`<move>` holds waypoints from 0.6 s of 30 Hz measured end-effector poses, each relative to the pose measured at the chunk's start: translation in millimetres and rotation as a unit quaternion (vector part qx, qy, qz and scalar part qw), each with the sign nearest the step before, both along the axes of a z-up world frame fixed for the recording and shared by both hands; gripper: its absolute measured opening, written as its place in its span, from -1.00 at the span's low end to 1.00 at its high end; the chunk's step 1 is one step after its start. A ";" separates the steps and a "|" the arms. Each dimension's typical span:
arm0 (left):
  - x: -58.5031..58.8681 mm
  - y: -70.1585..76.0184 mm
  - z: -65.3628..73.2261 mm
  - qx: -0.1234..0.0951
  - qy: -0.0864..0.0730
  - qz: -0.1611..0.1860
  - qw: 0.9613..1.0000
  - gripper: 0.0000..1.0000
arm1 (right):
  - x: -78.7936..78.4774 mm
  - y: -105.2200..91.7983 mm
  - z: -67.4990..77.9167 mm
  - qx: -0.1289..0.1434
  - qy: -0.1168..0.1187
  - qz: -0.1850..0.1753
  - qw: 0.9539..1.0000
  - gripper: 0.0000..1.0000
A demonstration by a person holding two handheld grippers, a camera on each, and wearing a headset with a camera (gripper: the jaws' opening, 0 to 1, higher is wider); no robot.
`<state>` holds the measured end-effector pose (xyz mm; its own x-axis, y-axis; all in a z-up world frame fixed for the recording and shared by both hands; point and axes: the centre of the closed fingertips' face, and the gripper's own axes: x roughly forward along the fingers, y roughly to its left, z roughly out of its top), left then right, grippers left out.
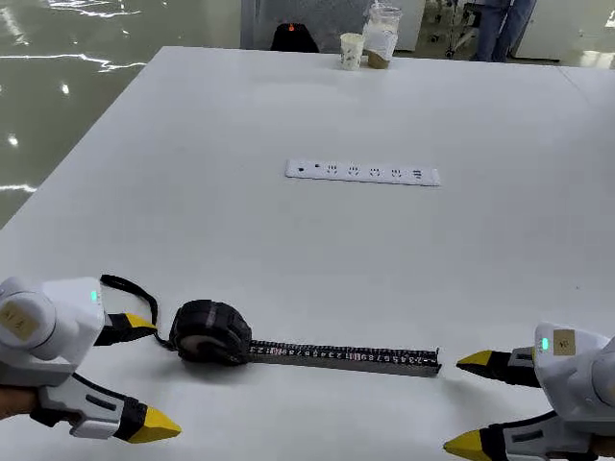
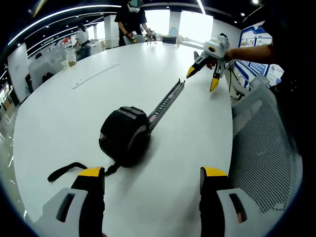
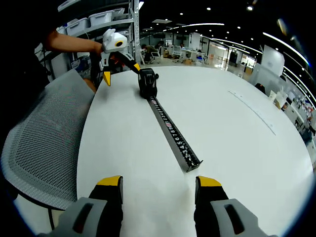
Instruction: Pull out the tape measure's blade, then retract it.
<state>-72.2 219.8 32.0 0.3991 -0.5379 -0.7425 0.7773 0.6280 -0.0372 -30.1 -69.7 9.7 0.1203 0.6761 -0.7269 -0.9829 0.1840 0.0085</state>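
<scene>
Black round tape measure [image 1: 210, 332], numbered blade [image 1: 346, 356] out, lies on white worktop [image 1: 336, 250] between open left tool [image 1: 154, 373] and open right tool [image 1: 466, 403].

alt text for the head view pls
A black tape measure lies on a white table with its blade drawn out toward the right. The left gripper sits by the case and the right gripper by the blade tip, both with jaws open. A power strip lies beyond.
</scene>
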 end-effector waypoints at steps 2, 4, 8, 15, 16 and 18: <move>-2.6 -0.6 -0.2 -0.003 -0.002 0.007 1.000 0.54 | -1.7 0.0 1.0 0.002 -0.001 -0.007 1.000 0.21; -4.4 -2.0 0.9 -0.013 -0.006 0.021 1.000 0.55 | -4.6 1.1 2.7 0.009 0.001 -0.015 1.000 0.21; -8.8 -3.7 1.7 -0.023 -0.012 0.040 0.999 0.59 | -8.6 2.8 5.6 0.019 0.004 -0.030 0.999 0.26; -12.8 -6.7 6.8 -0.040 -0.023 0.074 0.996 0.63 | -15.3 6.3 11.0 0.035 0.006 -0.056 0.998 0.36; -13.9 -8.1 7.7 -0.041 -0.025 0.079 0.996 0.63 | -15.9 6.8 11.5 0.037 0.006 -0.063 0.997 0.39; -16.3 -10.3 8.8 -0.044 -0.028 0.085 0.995 0.64 | -17.3 7.0 12.3 0.040 0.010 -0.078 0.996 0.44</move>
